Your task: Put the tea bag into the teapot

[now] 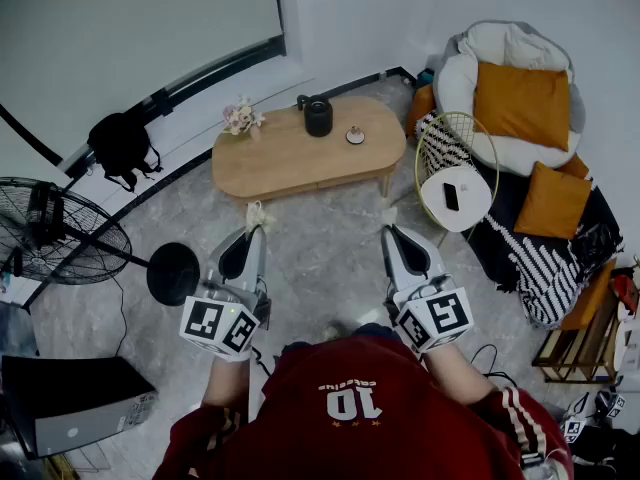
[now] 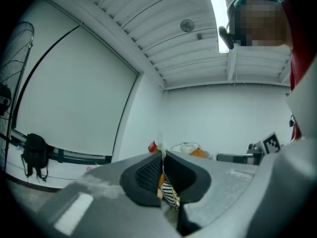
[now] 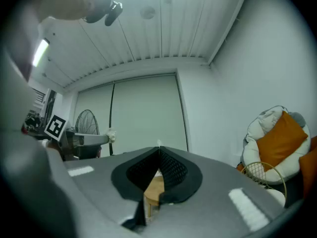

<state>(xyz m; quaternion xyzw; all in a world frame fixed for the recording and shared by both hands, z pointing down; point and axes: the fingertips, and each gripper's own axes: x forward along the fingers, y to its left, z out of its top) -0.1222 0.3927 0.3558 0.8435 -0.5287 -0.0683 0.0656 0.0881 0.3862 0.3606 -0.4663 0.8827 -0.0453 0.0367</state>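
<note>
At the lower centre of the head view, the left gripper [image 1: 256,218] and right gripper [image 1: 389,220] are both clenched on nothing above the floor [image 1: 320,258]. Farther up, the dark teapot [image 1: 318,116] stands on the wooden table [image 1: 280,163], its inside unseen. A small round dish [image 1: 355,135] lies just to its right, too small to tell whether it bears the tea bag.

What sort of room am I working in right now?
Most likely a living room or lounge corner: a low oval wooden coffee table in the middle, a white padded lounge chair with orange cushions against the wall, and a black pedestal fan.
</note>
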